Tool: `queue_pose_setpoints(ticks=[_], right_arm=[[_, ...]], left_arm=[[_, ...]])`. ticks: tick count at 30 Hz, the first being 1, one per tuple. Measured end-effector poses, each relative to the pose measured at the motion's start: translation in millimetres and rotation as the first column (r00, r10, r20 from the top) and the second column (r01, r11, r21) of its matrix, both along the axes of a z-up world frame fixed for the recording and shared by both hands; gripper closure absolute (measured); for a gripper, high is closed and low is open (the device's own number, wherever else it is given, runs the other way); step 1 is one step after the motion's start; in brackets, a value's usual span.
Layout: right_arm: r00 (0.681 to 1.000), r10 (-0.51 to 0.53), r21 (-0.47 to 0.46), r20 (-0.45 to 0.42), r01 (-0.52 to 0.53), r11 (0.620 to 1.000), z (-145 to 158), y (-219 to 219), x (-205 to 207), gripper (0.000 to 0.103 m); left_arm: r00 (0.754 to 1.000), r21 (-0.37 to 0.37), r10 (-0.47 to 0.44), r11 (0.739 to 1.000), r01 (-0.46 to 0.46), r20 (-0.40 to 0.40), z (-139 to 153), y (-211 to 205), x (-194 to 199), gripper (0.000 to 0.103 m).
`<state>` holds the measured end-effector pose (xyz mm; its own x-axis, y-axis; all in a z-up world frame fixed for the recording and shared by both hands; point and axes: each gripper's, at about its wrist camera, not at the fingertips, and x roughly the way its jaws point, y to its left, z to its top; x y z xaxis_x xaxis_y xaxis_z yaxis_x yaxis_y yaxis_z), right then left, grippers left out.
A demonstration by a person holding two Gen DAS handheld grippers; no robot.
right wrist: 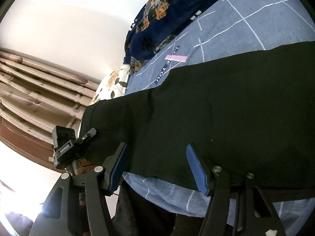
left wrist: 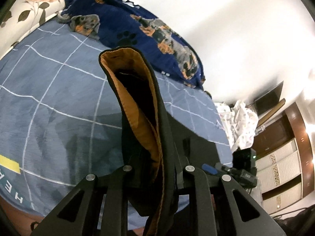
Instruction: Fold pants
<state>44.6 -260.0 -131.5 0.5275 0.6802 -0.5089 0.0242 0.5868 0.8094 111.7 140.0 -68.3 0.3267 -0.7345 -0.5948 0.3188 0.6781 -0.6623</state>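
Note:
The black pants (right wrist: pixel 226 114) lie stretched across the bed. One end of them (left wrist: pixel 137 102), black outside with a tan lining, rises between the jaws of my left gripper (left wrist: pixel 157 173), which is shut on it; the cloth hides the fingertips. From the right wrist view, the left gripper (right wrist: pixel 69 147) holds that end lifted at the far left. My right gripper (right wrist: pixel 157 167) is open over the pants' near edge. Its blue pads (right wrist: pixel 196 169) stand apart on either side of the cloth without pressing on it. It also shows at the right of the left wrist view as the right gripper (left wrist: pixel 226 171).
The bed has a blue sheet with white grid lines (left wrist: pixel 49 98). A navy dog-print blanket (left wrist: pixel 149 27) and a floral pillow (left wrist: pixel 33 9) lie along its far side. A white cloth heap (left wrist: pixel 240 122) and a wardrobe (left wrist: pixel 283 165) stand past the bed's corner. Curtains (right wrist: pixel 39 90) hang at the left.

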Motion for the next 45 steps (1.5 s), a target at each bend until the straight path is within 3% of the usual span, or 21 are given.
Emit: queue_pose_setpoints(ticks=[8, 20, 45], right_arm=[[1.000, -0.007, 0.011, 0.007, 0.007, 1.000, 0.2, -2.5, 0.0, 0.043], [1.000, -0.026, 0.036, 0.014, 0.025, 0.999, -1.4, -6.4, -0.6, 0.043], [0.998, -0.068, 0.062, 0.019, 0.067, 0.996, -3.4, -15.8, 0.3, 0.043]], left_arm=[[0.997, -0.008, -0.029, 1.000, 0.029, 0.069, 26.2, -25.9, -10.1, 0.083], [0.995, -0.004, -0.039, 0.999, 0.039, 0.095, 39.3, -44.2, -10.7, 0.083], [0.972, 0.138, -0.110, 0.987, 0.082, 0.209, 59.7, -106.1, -26.2, 0.083]])
